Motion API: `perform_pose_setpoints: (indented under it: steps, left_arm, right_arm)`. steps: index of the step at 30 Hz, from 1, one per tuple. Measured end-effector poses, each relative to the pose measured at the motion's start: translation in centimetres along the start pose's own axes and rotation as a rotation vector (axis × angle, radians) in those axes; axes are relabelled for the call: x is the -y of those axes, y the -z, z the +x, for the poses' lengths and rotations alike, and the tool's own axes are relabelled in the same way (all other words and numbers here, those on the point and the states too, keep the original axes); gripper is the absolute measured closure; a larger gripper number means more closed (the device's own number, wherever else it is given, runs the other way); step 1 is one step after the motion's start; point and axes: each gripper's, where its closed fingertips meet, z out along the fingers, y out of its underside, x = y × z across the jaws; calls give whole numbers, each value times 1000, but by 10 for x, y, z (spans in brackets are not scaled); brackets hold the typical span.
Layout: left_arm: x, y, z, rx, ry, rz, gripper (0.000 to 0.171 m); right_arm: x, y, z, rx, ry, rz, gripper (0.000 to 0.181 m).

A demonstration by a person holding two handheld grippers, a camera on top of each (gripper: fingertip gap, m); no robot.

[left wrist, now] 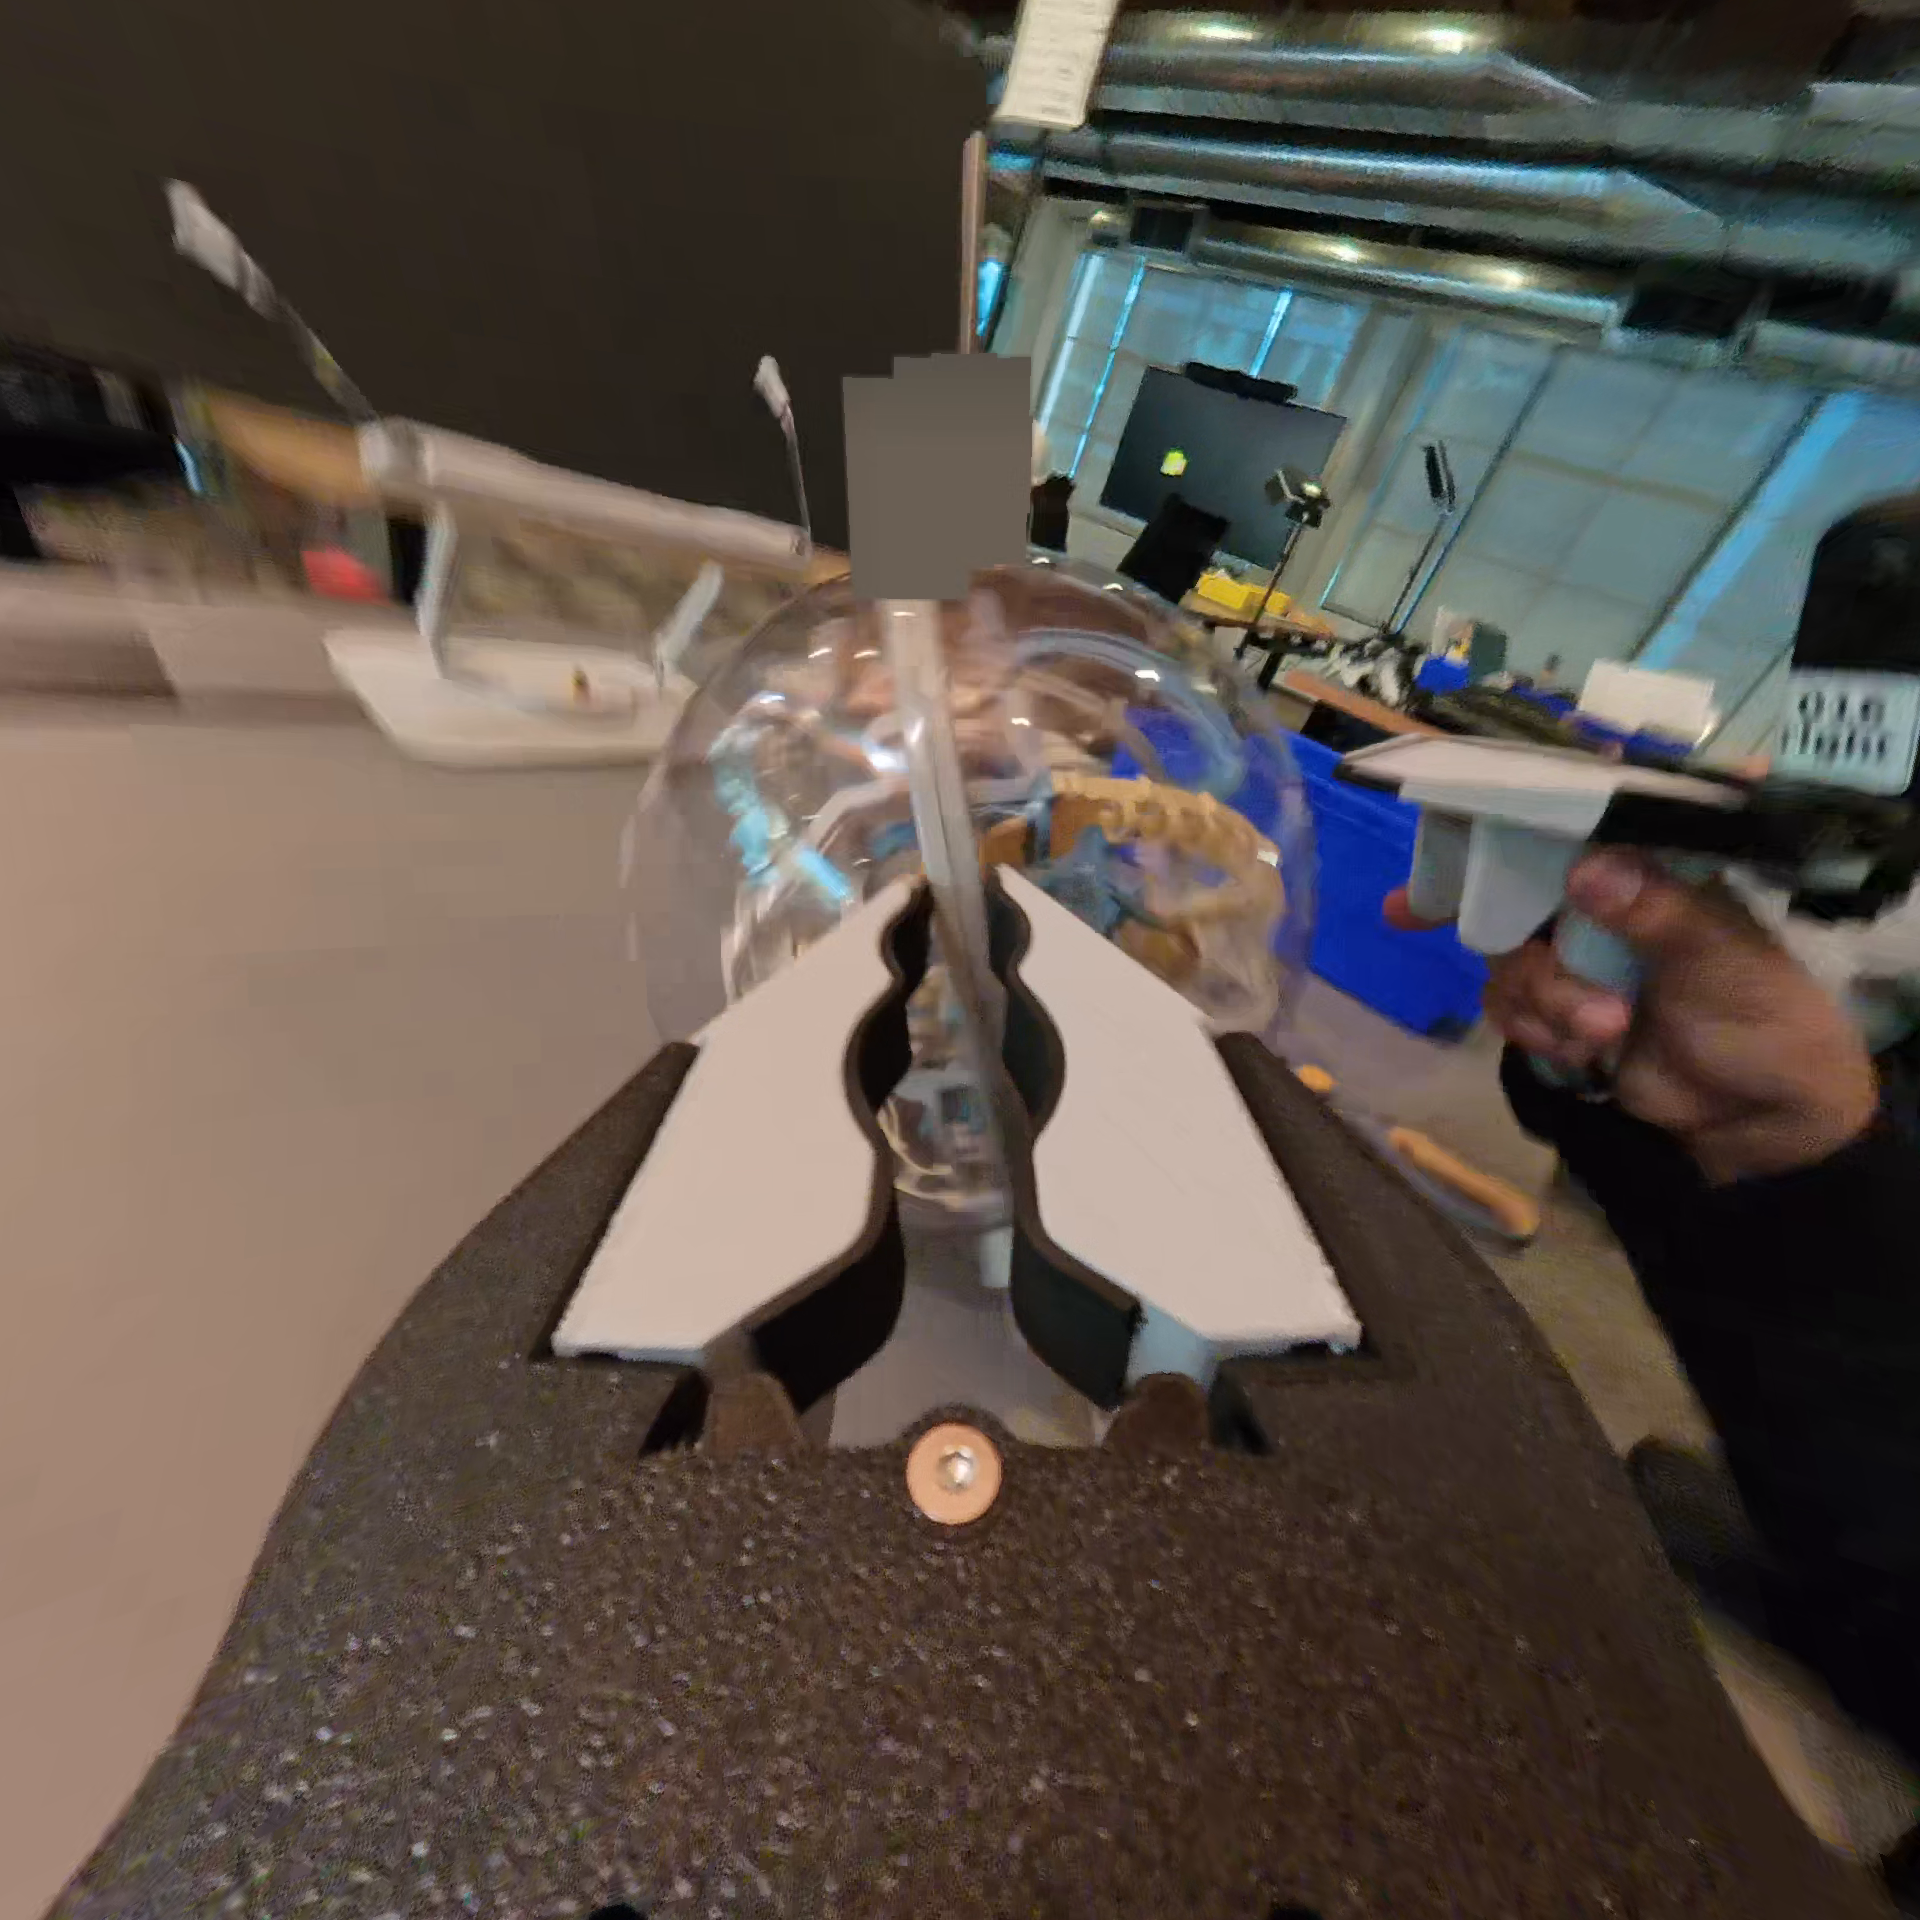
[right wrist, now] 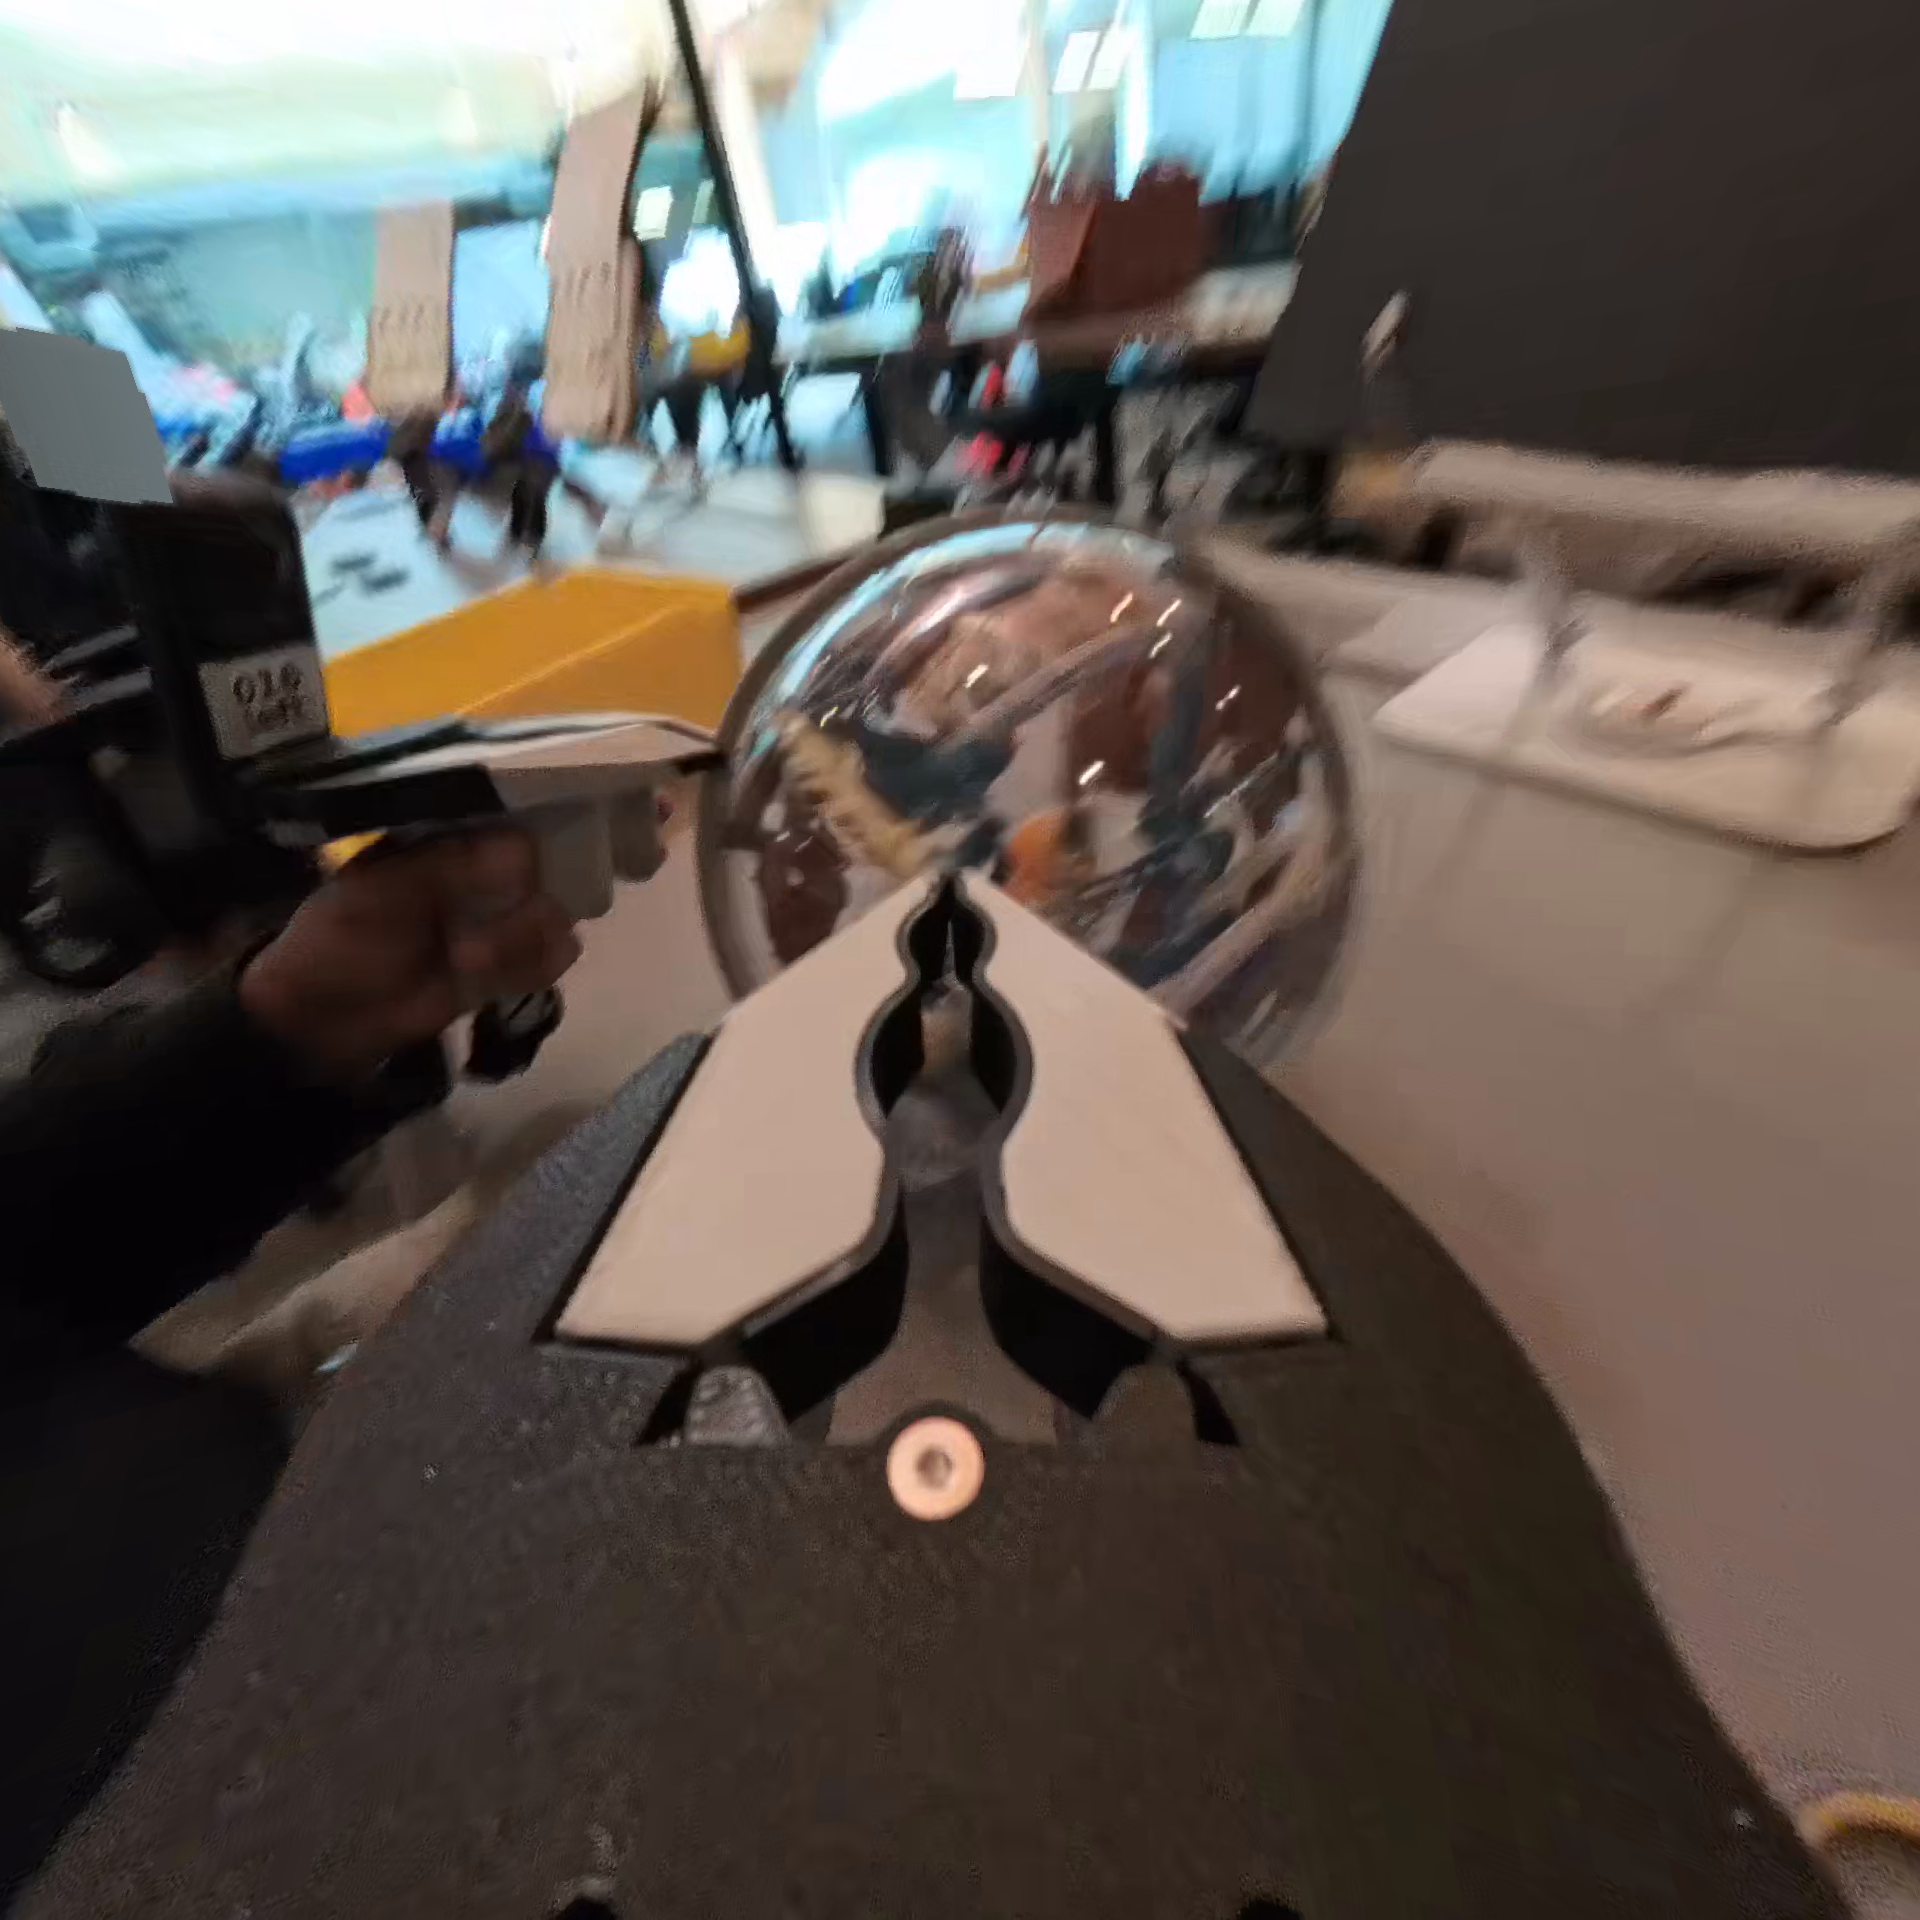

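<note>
Both the left gripper (left wrist: 956, 904) and right gripper (right wrist: 948, 894) are pinching the clear glass globe (left wrist: 966, 821) by thin edges; it looks fragile and slippery.

Your left gripper (left wrist: 961, 894) is pinched on the thin edge of a clear glass bowl (left wrist: 831, 790), and the bowl's rounded body fills the way straight ahead. Your right gripper (right wrist: 948, 896), its jaws nearly closed, meets the same bowl from the other side, so the space between your two hands is taken. Behind the bowl a white stand (left wrist: 499, 707) carrying a bar blocks the back of the table. To the left of the bowl the grey tabletop (left wrist: 260, 987) lies bare and passable.
</note>
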Motion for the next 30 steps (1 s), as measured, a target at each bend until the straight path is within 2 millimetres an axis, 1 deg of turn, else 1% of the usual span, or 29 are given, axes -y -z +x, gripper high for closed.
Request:
perform_pose_setpoints:
  steps: [1,2,3,4,5,7,10,12,14,15,17,18,19,20,21,22,24,25,26,27,28,30]
  left_arm:
    - [-3,0,12,-67,-73,-24,163]
    - [-6,-2,19,-84,-51,-54,164]
    - [-13,-4,28,-112,-71,-85,167]
    - [-14,-5,35,-123,-98,-67,171]
    - [-16,-6,37,-101,-123,-62,171]
    - [-24,-10,39,-92,-161,-86,171]
    - [-22,-10,34,-93,-133,-74,171]
    - [-15,-5,31,-114,-94,-42,171]
    - [0,4,29,-132,-73,23,171]
    - [11,10,24,-119,-77,69,171]
    - [31,26,2,-27,-106,162,171]
    - [41,35,-14,42,-120,205,165]
    - [49,44,-31,111,-128,234,155]
    - [52,50,-47,164,-130,237,150]
    - [51,54,-61,194,-118,216,148]
    - [46,54,-70,196,-94,172,146]
    - [22,48,-84,181,-2,47,145]
    - [10,46,-90,194,58,-2,144]
    - [0,44,-95,206,104,-32,144]
    - [-8,42,-94,200,124,-47,144]
    - [-14,40,-90,176,122,-50,143]
    - [-20,37,-81,126,92,-41,143]
  right_arm:
    - [-14,-9,-7,37,-14,-96,181]
    - [-26,-17,-9,27,16,-152,181]
    - [-33,-24,-8,-3,54,-177,181]
    - [-36,-28,-7,-19,76,-177,181]
    - [-39,-30,-12,12,57,-189,181]
    - [-36,-29,-17,52,19,-165,181]
    - [-31,-25,-18,81,-3,-136,181]
    - [-29,-25,-20,98,1,-115,181]
    - [-28,-28,-19,81,42,-90,181]
    - [-27,-29,-20,70,73,-69,181]
    - [-20,-34,-23,47,130,3,179]
    - [-14,-39,-28,43,146,54,166]
    - [-10,-46,-34,41,161,88,146]
    - [-9,-55,-39,33,194,85,129]
    - [-11,-64,-42,16,247,56,129]
    - [-13,-73,-41,-14,309,32,129]
    - [-11,-80,-37,-97,447,28,130]
    - [-15,-82,-37,-120,507,8,146]
    - [-18,-83,-34,-160,556,-2,146]
    - [-20,-83,-32,-203,613,-9,154]
    - [-20,-81,-29,-248,674,-11,168]
    - [-21,-80,-28,-303,778,-13,170]
